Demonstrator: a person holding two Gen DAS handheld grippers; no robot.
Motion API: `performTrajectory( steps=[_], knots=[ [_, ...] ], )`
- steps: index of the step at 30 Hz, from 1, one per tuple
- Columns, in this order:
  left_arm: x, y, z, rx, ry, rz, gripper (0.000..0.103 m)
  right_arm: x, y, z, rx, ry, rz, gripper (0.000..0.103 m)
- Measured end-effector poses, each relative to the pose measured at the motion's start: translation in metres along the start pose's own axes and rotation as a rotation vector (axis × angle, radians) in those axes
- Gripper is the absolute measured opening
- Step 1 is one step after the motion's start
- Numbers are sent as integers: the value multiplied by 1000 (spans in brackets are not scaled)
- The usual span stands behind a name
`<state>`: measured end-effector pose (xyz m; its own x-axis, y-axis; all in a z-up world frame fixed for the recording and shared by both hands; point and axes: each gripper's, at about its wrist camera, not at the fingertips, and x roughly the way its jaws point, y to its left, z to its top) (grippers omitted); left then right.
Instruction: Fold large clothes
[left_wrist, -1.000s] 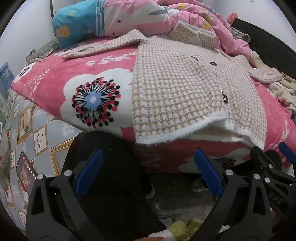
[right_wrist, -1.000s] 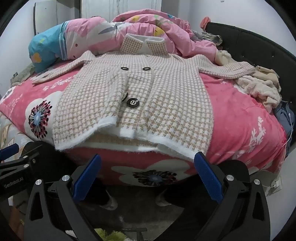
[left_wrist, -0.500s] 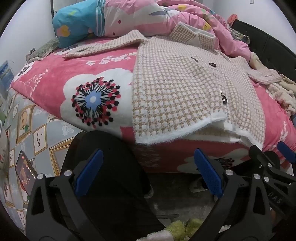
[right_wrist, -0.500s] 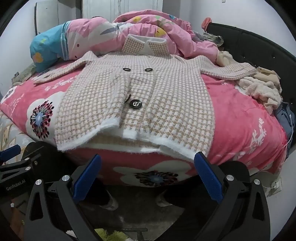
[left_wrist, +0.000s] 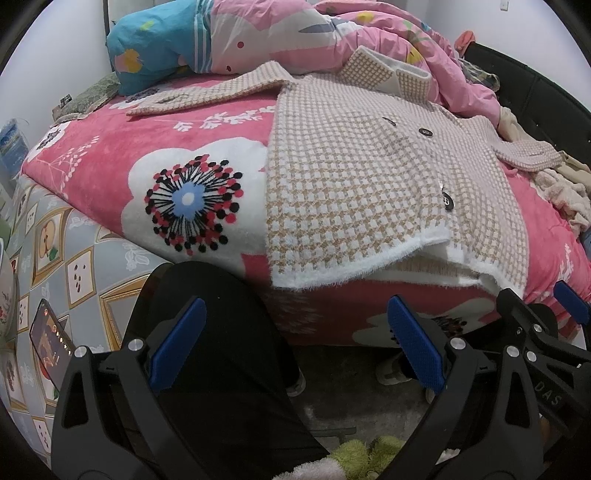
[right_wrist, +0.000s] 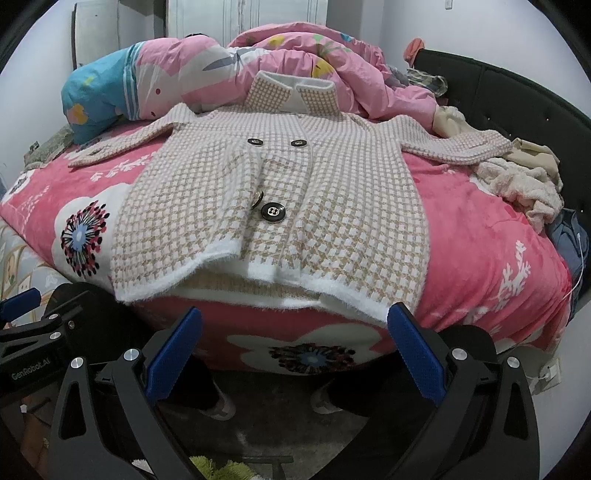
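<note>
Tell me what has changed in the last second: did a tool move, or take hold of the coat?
Very little changed. The right tool eased slightly toward the bed, so the checked coat sits a bit lower and nearer in its view. The left tool barely shifted. Nothing was grasped or released: both tools stay open below the hem, and the coat lies spread flat on the pink blanket as before.

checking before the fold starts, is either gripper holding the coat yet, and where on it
Nothing is held. The left gripper and right gripper are both open, below the bed edge and short of the checked coat, which lies flat on the pink blanket.
</note>
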<state>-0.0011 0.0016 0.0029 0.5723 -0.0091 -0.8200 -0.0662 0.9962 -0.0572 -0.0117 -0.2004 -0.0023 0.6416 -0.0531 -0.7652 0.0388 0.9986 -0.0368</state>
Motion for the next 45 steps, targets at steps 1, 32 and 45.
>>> performTrajectory(
  steps=[1, 32, 45],
  knots=[
    [0, 0, 0, 0, 0, 1, 95, 0, 0, 0, 1, 0, 0, 98],
    [-2, 9, 1, -10, -4, 9, 95, 1, 2, 0, 0, 5, 6, 98],
    [-3, 11, -1, -14, -7, 20, 95, 1, 4, -3, 2, 7, 13, 98]
  ],
)
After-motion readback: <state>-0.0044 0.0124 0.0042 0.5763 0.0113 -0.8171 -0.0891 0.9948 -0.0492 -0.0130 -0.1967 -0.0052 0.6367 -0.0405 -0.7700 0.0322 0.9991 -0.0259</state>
